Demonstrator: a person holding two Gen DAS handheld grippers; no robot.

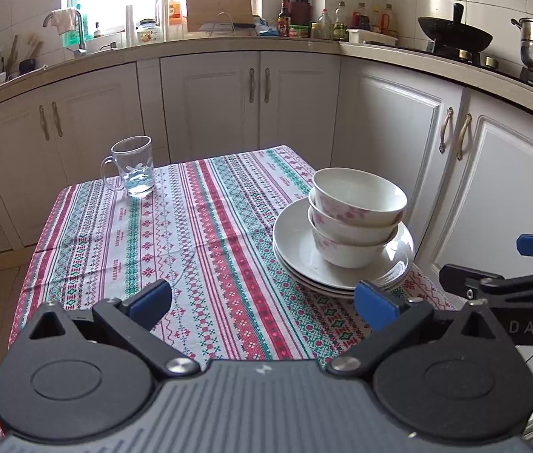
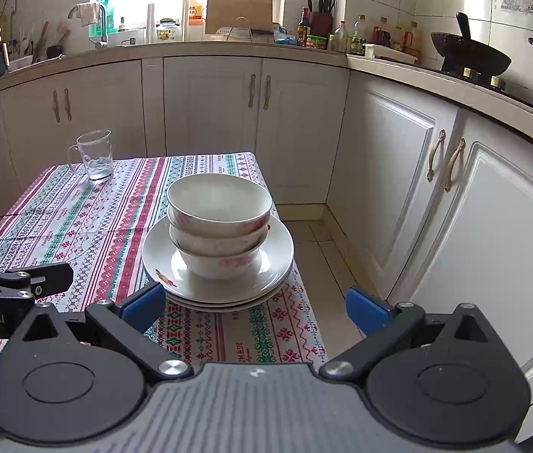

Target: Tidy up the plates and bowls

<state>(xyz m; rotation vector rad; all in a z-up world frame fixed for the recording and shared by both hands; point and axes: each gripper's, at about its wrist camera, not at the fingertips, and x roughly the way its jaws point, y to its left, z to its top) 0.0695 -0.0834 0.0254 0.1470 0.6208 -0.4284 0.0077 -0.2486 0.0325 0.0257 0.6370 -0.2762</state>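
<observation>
Worktop [image 1: 198, 226]: small, covered by a striped cloth patterned in red, green and white; white kitchen cabinets [image 2: 210, 113] stand behind it.
Left gripper [image 1: 262, 302]: low over the near edge of the worktop, blue-padded fingers spread wide apart, nothing between them.
Right gripper [image 2: 255, 304]: just before the dishes at the near right corner, fingers likewise wide apart and empty; the plate rim lies between and beyond its tips.
Plates [image 2: 274, 260]: a stack of white plates, at least three rims showing, near the worktop's right edge; the top one bears a small flower mark [image 2: 164, 277].
Bowls [image 1: 357, 196]: three white bowls with pink flower print, nested upright, resting on the top plate, slightly off centre.
Glass mug [image 1: 134, 168]: clear, with a handle, upright at the far left corner, well apart from the dishes.
</observation>
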